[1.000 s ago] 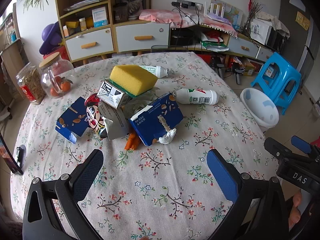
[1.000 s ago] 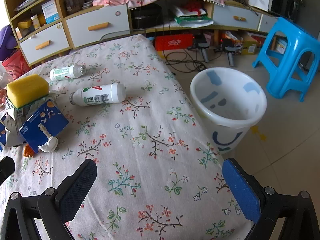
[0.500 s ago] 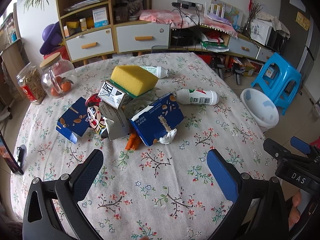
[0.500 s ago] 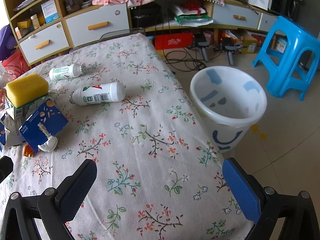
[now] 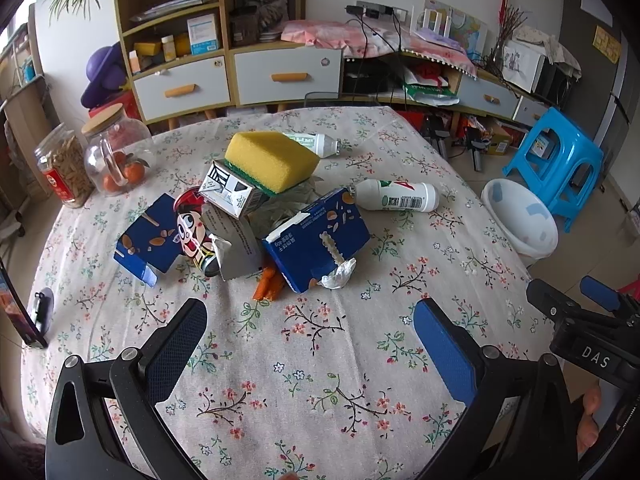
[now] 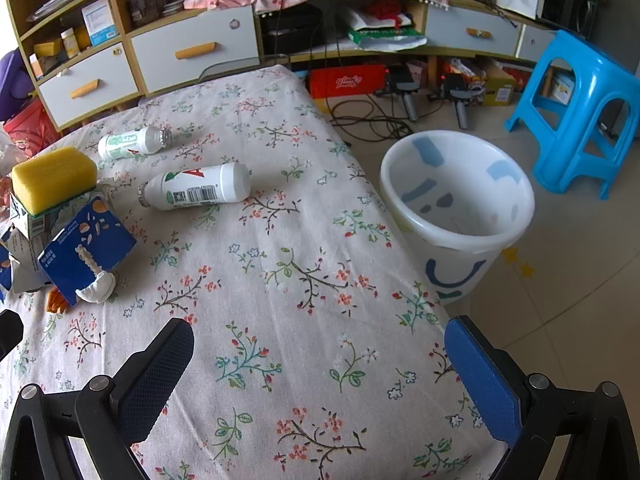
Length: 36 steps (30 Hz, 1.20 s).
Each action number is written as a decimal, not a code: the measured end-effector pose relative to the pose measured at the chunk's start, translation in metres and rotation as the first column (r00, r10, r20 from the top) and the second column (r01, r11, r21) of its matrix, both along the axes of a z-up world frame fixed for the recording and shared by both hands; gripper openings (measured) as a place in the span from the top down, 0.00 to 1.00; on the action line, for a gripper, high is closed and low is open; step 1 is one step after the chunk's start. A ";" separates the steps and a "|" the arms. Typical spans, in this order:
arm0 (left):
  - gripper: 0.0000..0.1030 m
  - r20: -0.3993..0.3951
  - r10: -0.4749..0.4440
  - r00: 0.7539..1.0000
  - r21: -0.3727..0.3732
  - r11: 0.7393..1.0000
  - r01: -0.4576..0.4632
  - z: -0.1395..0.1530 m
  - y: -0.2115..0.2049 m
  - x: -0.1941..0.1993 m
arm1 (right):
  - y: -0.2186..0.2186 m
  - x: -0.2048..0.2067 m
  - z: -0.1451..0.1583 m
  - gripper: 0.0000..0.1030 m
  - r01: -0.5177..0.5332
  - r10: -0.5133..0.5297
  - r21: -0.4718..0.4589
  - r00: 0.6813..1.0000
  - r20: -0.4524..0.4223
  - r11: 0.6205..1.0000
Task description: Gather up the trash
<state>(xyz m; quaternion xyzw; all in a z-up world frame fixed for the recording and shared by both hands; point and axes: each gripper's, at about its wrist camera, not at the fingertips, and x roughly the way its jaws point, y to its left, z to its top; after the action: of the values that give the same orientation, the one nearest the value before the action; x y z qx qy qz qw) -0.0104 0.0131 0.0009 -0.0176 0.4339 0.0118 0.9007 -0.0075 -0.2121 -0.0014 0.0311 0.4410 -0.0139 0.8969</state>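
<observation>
A pile of trash lies mid-table: a blue carton (image 5: pixel 318 236) with a crumpled white scrap (image 5: pixel 339 276), a flattened blue box (image 5: pixel 146 238), a cartoon can (image 5: pixel 192 234), a small carton (image 5: pixel 232 192) under a yellow sponge (image 5: pixel 270 160), orange peel (image 5: pixel 268 286). Two white bottles lie on their sides, one near (image 6: pixel 196 192) and one farther back (image 6: pixel 132 142). A white bin (image 6: pixel 456 208) stands on the floor right of the table. My left gripper (image 5: pixel 310 340) hovers open before the pile. My right gripper (image 6: pixel 316 364) is open over the table's right edge.
Two glass jars (image 5: pixel 116 152) stand at the table's far left, and a dark phone stand (image 5: pixel 24 312) at the left edge. A blue stool (image 6: pixel 576 116) is behind the bin. Cabinets with drawers (image 5: pixel 280 72) and floor clutter line the back wall.
Both views have barely shifted; the left gripper has eased slightly back from the pile. Both grippers stay open and nothing on the table has moved.
</observation>
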 end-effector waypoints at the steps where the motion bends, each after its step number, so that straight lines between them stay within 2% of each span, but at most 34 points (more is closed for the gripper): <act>1: 0.00 0.001 0.000 1.000 0.000 1.000 0.000 0.000 0.000 0.000 | 0.000 0.000 0.000 0.00 0.000 0.000 0.000 1.000 0.000 1.000; 17: 0.00 0.000 0.002 1.000 0.000 1.000 -0.002 0.000 0.001 0.000 | 0.000 0.000 -0.001 0.00 0.004 -0.004 0.001 1.000 -0.007 1.000; 25: 0.00 -0.011 -0.003 1.000 -0.053 0.999 0.002 0.002 0.011 0.002 | -0.001 0.001 0.001 0.00 0.004 -0.004 0.013 1.000 -0.022 1.000; 31: 0.00 -0.031 -0.008 0.999 -0.074 0.997 0.006 0.013 0.034 0.014 | 0.005 0.012 0.011 0.00 0.001 -0.001 -0.012 0.999 -0.041 1.000; 36: 0.00 -0.032 0.048 0.998 -0.054 0.997 -0.049 0.024 0.072 0.028 | 0.010 0.032 0.025 0.00 -0.019 0.019 -0.002 0.998 -0.065 1.000</act>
<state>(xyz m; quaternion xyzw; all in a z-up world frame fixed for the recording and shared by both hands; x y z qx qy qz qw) 0.0176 0.0847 0.0246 -0.0528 0.4471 0.0220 0.8926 0.0246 -0.2017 0.0235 0.0251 0.4703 -0.0068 0.8821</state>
